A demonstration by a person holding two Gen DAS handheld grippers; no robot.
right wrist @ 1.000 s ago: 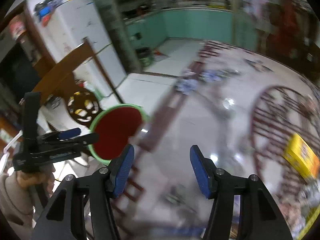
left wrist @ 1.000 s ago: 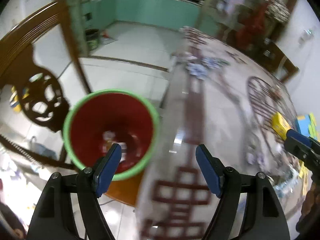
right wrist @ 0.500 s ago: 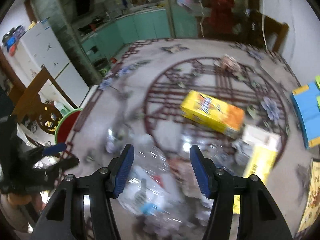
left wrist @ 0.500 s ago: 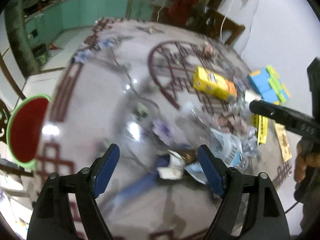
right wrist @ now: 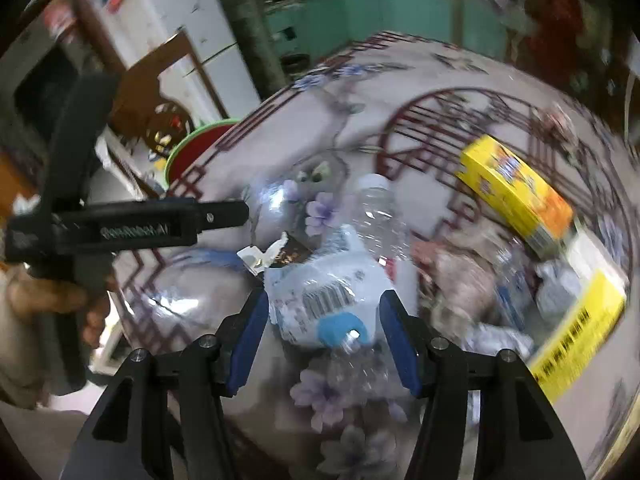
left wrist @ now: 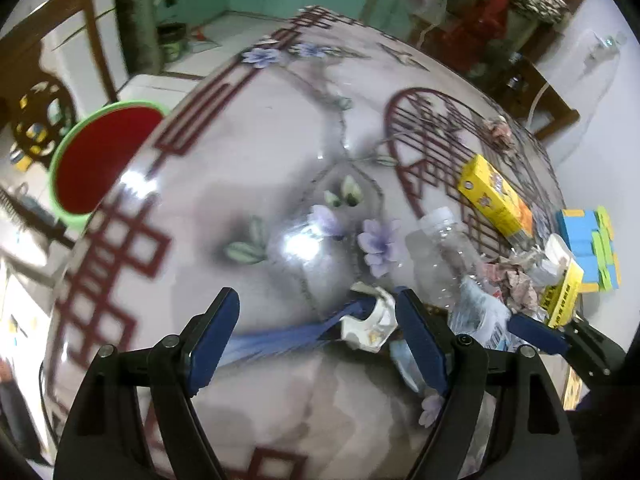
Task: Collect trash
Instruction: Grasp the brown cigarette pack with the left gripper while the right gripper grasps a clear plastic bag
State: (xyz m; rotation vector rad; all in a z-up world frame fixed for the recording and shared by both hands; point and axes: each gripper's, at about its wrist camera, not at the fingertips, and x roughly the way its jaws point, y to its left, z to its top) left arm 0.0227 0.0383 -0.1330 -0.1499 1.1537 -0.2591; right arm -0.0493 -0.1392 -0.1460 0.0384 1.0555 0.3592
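Clear crushed plastic bottle with white cap [right wrist: 374,216], blue-white barcode label: lying on side on table, cap pointing away. Crumpled white wrapper scrap [left wrist: 370,322] just left of bottle base. Yellow cardboard carton [left wrist: 494,196] flat, farther right. Crumpled pinkish paper wad [left wrist: 516,280] beside bottle. Red bin with green rim [left wrist: 100,156] off table's left edge, upright, mouth open.

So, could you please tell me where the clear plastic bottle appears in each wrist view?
Left wrist: the bottle lies right of centre, beyond the left gripper's right finger.
Right wrist: the bottle lies at centre, its labelled end between the open fingers of the right gripper.
Shared landmark: the yellow box, to the bottle's upper right in both.
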